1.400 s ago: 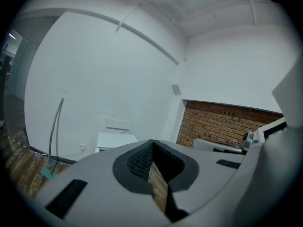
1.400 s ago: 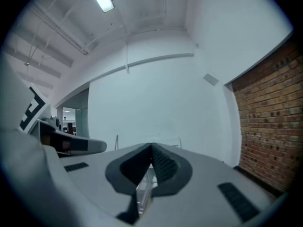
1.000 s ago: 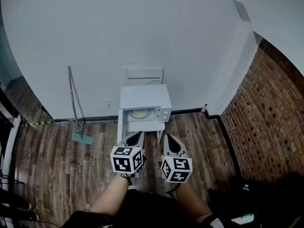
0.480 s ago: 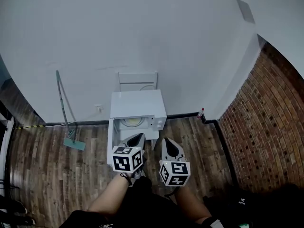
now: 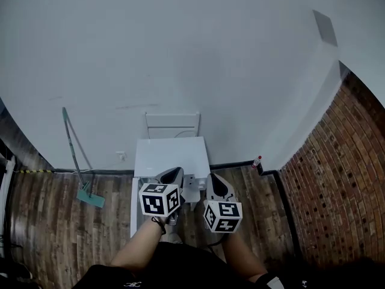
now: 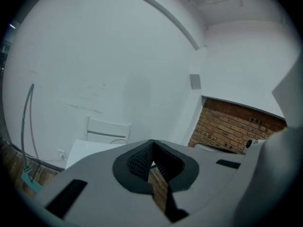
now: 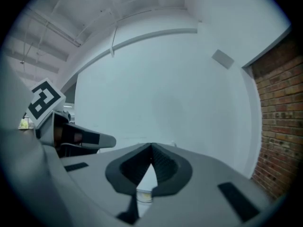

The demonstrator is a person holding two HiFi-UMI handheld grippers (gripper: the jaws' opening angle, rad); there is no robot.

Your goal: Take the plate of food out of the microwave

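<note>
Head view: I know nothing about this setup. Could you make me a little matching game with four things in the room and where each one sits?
Things:
1 microwave
2 mop
3 red-capped bottle
4 chair

Places:
A on the floor in the corner by the brick wall
B leaning on the white wall, far left
C middle of the view, in front of the chair
D against the wall, behind the microwave

Pairs: 1-C; 2-B; 3-A; 4-D

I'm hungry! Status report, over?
Shut, empty: left tool, right tool. Ahead: microwave, door open. No clear sight of plate. Over.
</note>
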